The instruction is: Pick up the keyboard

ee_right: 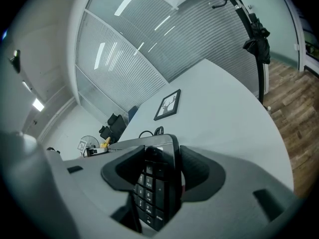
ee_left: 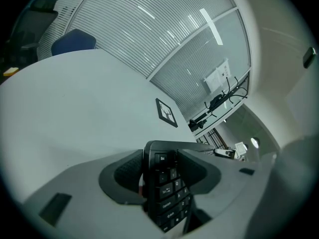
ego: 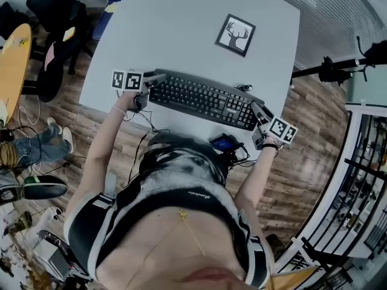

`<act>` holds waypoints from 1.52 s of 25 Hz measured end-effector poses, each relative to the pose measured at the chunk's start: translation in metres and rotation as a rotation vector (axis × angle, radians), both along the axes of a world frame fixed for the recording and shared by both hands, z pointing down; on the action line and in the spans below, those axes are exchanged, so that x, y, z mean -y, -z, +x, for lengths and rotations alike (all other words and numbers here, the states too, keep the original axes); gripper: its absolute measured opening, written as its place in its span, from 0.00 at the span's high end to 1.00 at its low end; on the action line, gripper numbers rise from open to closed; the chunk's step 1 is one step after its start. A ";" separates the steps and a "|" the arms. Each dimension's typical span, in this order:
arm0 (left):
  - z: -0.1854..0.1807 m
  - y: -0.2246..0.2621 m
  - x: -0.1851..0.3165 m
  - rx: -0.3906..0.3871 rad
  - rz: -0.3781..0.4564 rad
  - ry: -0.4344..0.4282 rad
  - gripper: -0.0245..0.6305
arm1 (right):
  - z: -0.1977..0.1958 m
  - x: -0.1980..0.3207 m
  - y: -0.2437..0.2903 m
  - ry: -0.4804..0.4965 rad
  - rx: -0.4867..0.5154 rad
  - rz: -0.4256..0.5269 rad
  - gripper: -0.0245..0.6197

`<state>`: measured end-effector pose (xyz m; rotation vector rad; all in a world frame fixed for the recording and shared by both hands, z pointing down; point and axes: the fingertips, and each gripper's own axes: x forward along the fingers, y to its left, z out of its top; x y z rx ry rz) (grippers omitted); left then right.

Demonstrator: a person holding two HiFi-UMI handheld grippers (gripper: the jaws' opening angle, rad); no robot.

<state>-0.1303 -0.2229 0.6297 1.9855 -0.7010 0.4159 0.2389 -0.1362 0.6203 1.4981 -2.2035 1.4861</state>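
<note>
A black keyboard [ego: 199,98] stretches across the near part of the white table [ego: 181,35], held at both ends. My left gripper [ego: 154,79] is shut on its left end, where the Esc key corner [ee_left: 160,158] stands between the dark pads [ee_left: 128,176]. My right gripper [ego: 257,110] is shut on the number-pad end [ee_right: 154,183], with the pads [ee_right: 195,172] against the keyboard's two long edges. From the right gripper view the keyboard's far end reaches to the left gripper's marker cube [ee_right: 85,146]. Its cable [ego: 245,88] curls behind it.
A framed deer picture lies flat on the table beyond the keyboard [ego: 235,34] [ee_left: 166,112] [ee_right: 168,104]. Dark chairs [ego: 54,11] and a round wooden table [ego: 12,65] stand at the left. A black stand [ego: 338,68] is on the right over the wood floor.
</note>
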 end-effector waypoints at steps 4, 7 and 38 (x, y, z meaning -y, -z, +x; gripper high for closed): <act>0.001 0.008 -0.003 -0.005 0.008 0.008 0.67 | 0.001 0.000 0.011 -0.001 -0.019 0.009 0.65; 0.001 0.016 -0.005 -0.006 0.014 0.008 0.67 | 0.002 -0.003 0.019 -0.003 -0.025 0.016 0.65; -0.003 0.112 0.004 -0.023 0.142 0.034 0.67 | -0.002 0.006 0.115 -0.028 -0.080 0.120 0.63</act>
